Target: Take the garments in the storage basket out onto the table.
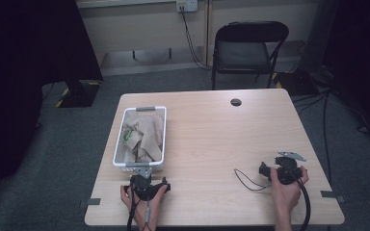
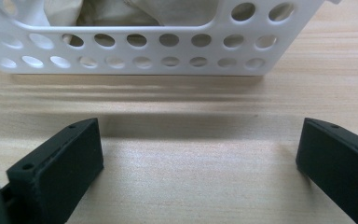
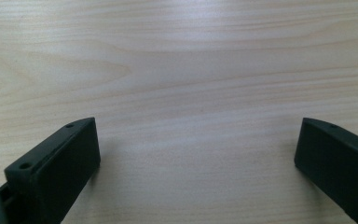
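A white perforated basket [image 1: 120, 149] stands on the left of the wooden table [image 1: 207, 134], holding crumpled beige cloth [image 1: 147, 137] with a small green bit [image 1: 126, 136]. My left gripper [image 1: 144, 184] rests on the table just in front of the basket's near end, open and holding nothing. In the left gripper view the basket wall [image 2: 135, 51] stands close ahead of the gripper [image 2: 200, 149], with cloth [image 2: 121, 11] visible over its cut-out. My right gripper [image 1: 282, 168] sits at the right near the table's front, open over bare wood [image 3: 196, 149].
A thin black cable [image 1: 248, 180] loops on the table left of the right gripper. A round hole [image 1: 235, 102] sits near the table's far edge. A black folding chair [image 1: 248, 48] stands beyond the table. Dark curtains flank both sides.
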`<state>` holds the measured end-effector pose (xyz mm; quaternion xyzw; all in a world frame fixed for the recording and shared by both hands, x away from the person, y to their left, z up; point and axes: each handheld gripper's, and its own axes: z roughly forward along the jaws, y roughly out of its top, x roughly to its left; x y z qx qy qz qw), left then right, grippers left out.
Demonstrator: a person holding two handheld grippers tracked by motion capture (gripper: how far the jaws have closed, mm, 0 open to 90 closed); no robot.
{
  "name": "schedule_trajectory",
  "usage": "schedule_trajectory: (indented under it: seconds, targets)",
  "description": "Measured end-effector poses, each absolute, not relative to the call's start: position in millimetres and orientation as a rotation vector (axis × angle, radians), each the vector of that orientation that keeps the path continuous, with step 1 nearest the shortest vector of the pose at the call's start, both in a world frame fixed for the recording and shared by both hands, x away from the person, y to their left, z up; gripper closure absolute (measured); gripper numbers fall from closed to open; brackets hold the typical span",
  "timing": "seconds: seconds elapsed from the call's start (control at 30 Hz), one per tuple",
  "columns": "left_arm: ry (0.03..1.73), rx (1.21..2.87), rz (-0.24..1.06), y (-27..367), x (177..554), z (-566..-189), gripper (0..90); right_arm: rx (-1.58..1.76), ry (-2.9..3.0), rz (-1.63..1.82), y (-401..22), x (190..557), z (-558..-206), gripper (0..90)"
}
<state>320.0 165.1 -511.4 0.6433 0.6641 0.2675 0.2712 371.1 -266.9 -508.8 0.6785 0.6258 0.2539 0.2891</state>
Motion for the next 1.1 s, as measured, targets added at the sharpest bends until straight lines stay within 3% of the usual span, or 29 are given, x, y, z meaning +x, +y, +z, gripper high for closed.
schedule_trajectory:
  seconds: [0.73,1.1]
  targets:
    - [1.766,1.703,0.688,168.0,318.1,-510.9,0.3,1.811,1.67,0.677,-266.9,371.1,-508.8,0.0]
    - [1.706,1.61,0.749,176.9,306.6,-490.9,0.9,1.812,1.669,0.678,-266.9,371.1,-508.8,0.0]
